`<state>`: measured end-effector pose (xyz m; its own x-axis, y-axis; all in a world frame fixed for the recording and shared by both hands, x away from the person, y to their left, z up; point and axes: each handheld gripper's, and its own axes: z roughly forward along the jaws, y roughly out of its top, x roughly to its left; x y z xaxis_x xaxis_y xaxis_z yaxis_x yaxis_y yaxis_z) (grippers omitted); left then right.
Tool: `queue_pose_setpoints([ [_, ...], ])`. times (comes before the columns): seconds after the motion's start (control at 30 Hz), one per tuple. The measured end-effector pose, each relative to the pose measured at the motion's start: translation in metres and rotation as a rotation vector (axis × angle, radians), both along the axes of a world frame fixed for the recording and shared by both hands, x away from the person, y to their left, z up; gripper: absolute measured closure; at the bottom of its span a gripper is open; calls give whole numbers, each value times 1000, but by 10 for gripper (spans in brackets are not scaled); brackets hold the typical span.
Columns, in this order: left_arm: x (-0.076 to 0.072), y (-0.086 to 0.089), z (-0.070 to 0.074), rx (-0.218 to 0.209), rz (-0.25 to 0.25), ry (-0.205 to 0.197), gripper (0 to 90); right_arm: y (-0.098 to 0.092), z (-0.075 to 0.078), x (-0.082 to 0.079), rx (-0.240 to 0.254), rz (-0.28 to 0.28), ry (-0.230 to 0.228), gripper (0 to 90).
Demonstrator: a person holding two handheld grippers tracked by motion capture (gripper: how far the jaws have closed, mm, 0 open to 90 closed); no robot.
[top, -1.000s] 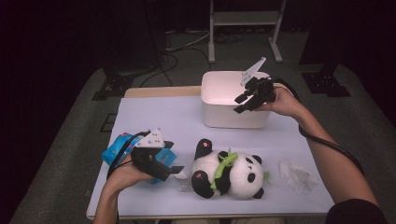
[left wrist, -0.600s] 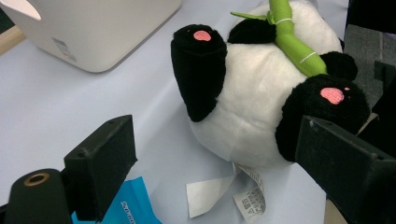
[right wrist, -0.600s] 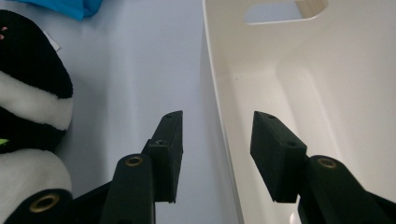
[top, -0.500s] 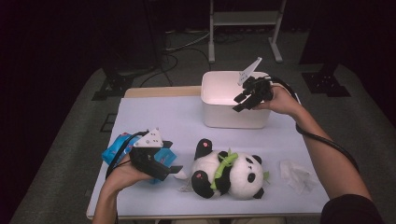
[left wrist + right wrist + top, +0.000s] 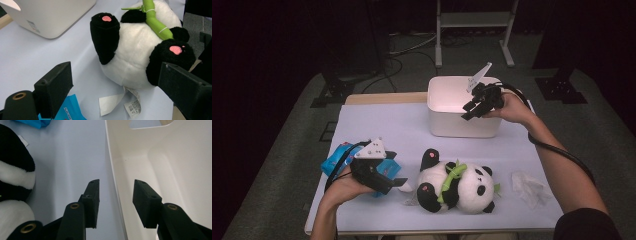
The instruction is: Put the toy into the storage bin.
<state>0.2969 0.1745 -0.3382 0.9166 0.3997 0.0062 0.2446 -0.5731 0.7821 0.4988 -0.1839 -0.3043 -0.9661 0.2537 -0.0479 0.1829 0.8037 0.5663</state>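
Note:
A white plastic bin (image 5: 447, 127) stands at the back of the table. My right gripper (image 5: 469, 111) hangs over its front right rim. In the right gripper view its jaws straddle the bin's wall (image 5: 117, 170), one outside and one inside, and this gripper (image 5: 116, 195) has just been closing, with a gap left on both sides. A plush panda (image 5: 457, 187) with a green bamboo stalk lies on its back at the front. My left gripper (image 5: 394, 182) rests open just left of it, jaws (image 5: 117, 85) wide apart and facing the panda (image 5: 132, 50).
A blue packet (image 5: 337, 160) lies under my left hand at the front left. A crumpled clear wrapper (image 5: 527, 186) sits at the front right. The panda's white tags (image 5: 132, 105) trail onto the cloth. A pale cloth (image 5: 377, 125) covers the table.
The right gripper has shifted slightly at the bin's rim and its jaws stand narrower around the wall. The left hand, the panda and the packet have not moved.

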Motion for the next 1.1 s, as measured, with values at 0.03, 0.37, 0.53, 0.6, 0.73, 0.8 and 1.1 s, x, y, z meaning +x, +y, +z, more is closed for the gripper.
queue_pose_setpoints([
  [0.03,0,0,0,0,0,0,112,0,-1,0,-3,3,1,574],
  [0.37,1,0,-2,5,-4,9,107,3,-6,4,-16,11,21,647],
  [0.53,1,0,-2,3,-2,11,106,6,-9,6,-25,11,37,722],
  [0.6,1,1,-2,3,-2,11,105,7,-11,7,-33,16,45,769],
  [0.73,1,1,-2,1,-2,13,104,9,-13,9,-39,23,52,819],
  [0.8,1,1,-2,3,-2,13,104,9,-14,10,-37,14,64,832],
  [1.1,1,0,-2,7,-6,14,102,9,-14,9,-28,45,83,857],
])
